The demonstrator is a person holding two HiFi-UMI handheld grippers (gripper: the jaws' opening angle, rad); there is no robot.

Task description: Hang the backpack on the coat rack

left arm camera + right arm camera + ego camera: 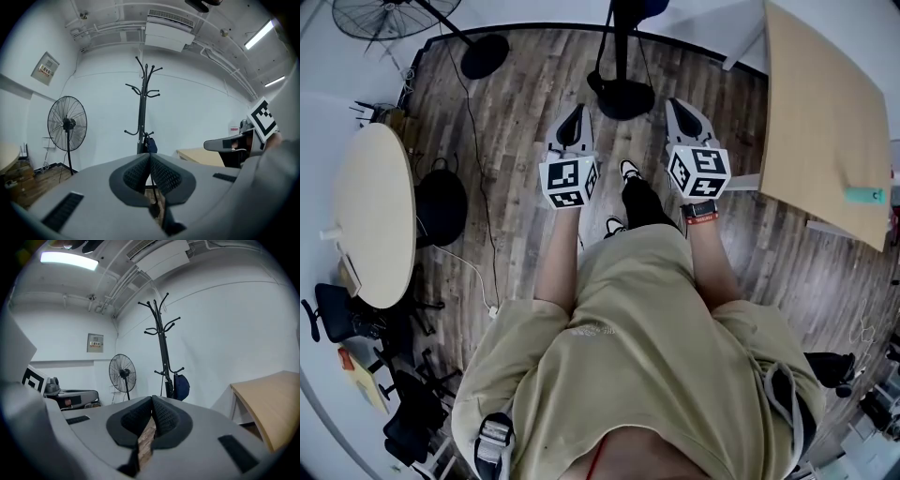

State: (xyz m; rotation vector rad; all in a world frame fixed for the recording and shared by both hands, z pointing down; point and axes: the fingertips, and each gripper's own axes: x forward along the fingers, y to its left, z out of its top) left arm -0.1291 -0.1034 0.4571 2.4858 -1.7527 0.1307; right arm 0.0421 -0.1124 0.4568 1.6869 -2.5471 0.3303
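Observation:
A black coat rack [142,108] stands ahead by the white wall, and its round base [623,97] rests on the wood floor. A dark blue backpack [181,386] hangs from one of its low hooks; it shows small in the left gripper view [150,145] and at the top edge of the head view [639,7]. My left gripper [575,114] and right gripper [682,105] are held side by side, short of the rack and pointing at it. The jaws of the left gripper [149,157] and the right gripper [153,399] are shut with nothing between them.
A standing fan [67,124] is left of the rack, its base [485,56] on the floor. A round pale table [373,216] and a black bag [441,206] lie to the left. A wooden table [825,122] is on the right. A cable [478,187] crosses the floor.

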